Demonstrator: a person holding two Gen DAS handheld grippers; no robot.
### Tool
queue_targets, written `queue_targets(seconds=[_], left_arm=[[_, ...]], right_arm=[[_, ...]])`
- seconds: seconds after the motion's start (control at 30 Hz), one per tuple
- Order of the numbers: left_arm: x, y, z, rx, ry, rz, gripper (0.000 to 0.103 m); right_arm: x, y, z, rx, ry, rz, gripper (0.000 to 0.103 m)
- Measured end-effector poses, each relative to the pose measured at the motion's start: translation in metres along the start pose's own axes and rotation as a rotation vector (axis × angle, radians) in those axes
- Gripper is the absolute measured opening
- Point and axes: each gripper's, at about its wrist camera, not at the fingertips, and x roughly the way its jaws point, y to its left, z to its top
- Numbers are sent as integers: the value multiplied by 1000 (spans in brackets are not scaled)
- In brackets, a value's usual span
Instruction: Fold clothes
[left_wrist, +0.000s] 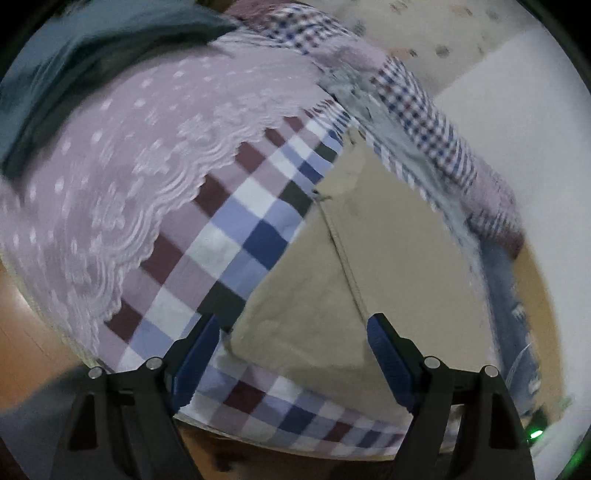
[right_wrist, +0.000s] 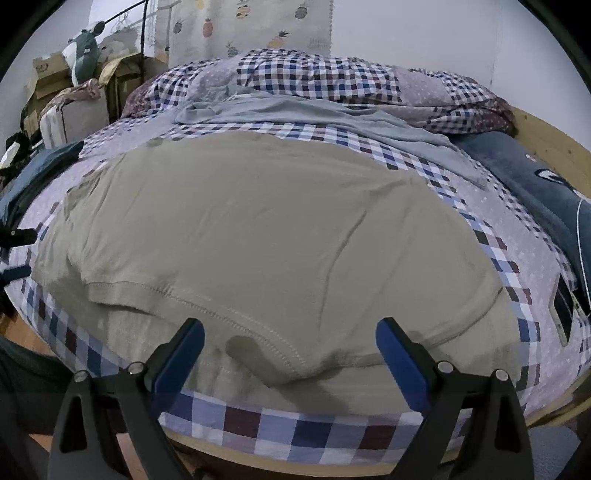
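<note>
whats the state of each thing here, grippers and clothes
left gripper: open, empty
right gripper: open, empty
beige shirt: spread flat, near hem turned up, unfolded
grey garment: crumpled, unfolded
duvet: bunched at far end

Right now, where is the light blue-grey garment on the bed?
In the right wrist view the light blue-grey garment lies crumpled toward the far side of the bed, between the spread khaki shirt and the bunched checkered duvet.
</note>
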Motion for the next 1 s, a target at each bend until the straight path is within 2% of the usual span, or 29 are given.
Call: queue_targets(seconds=[0.1,0.2,0.6,0.67,0.73,0.8,1.0], left_arm=[[3,17,-4,-95,4,-57,86],[12,32,-9,-199,29,-170,86],[21,32,-6,-177,7,-143,85],[22,33,-4,-185,8,-167,85],[23,34,-2,-204,11,-234,84],[25,32,1,-200,20,-268,84],[36,37,4,-234,66,-249,81]], right_arm=[[0,0,1,10,-1,15,97],[0,0,2,8,-6,16,97],[5,-9,2,44,1,26,97],[5,-7,2,38,0,28,97],[5,-5,2,30,-2,31,97],[6,-3,2,24,-3,35,97],[5,-3,2,23,-11,42,97]])
